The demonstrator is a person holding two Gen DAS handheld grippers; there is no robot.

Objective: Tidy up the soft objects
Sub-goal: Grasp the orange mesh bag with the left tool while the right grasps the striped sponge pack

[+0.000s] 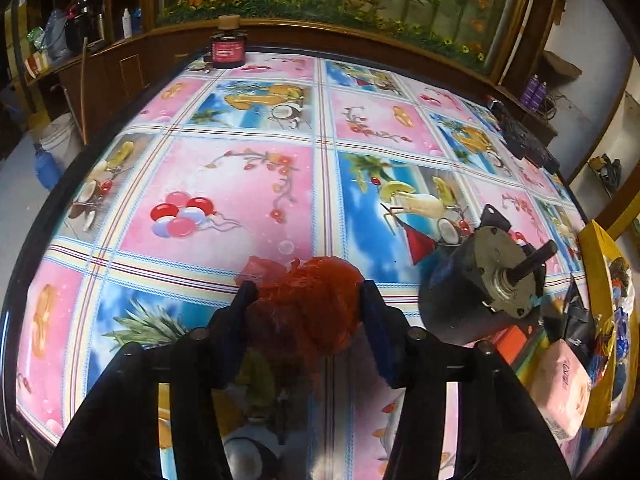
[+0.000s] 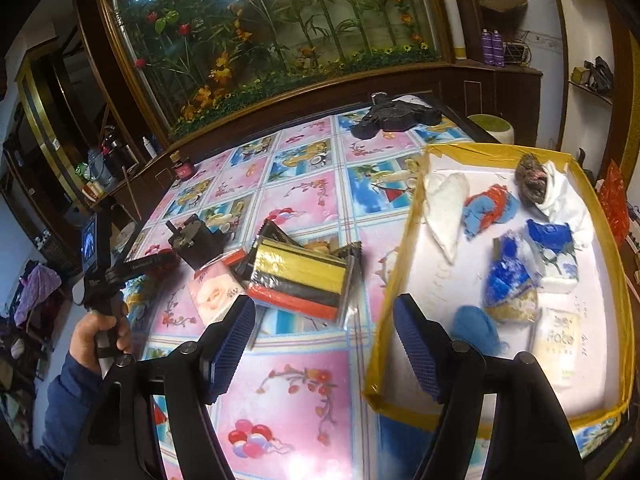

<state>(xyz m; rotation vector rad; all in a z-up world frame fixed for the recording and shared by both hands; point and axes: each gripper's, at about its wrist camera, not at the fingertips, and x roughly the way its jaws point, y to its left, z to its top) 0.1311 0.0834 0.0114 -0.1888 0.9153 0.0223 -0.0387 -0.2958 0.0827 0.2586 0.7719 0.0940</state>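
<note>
My left gripper (image 1: 306, 292) is shut on a crumpled red plastic bag (image 1: 312, 300), held just above the patterned tablecloth (image 1: 224, 184). My right gripper (image 2: 324, 320) is open and empty, hovering over the near left rim of a yellow-edged white tray (image 2: 400, 256). The tray holds several soft things: a white cloth (image 2: 444, 208), a blue and orange rag (image 2: 488, 208), blue fabric pieces (image 2: 508, 268) and tissue packs (image 2: 560, 336). A pack of coloured sponges (image 2: 300, 276) and a pink tissue pack (image 2: 216, 288) lie left of the tray. The left gripper also shows at the left of the right wrist view (image 2: 160, 260).
A black motor (image 1: 480, 280) stands right of the left gripper, with a pink tissue pack (image 1: 560, 392) and the tray's yellow edge (image 1: 600, 280) beyond. A dark jar (image 1: 228, 46) stands at the table's far edge. A black object (image 2: 392, 116) lies at the far right corner.
</note>
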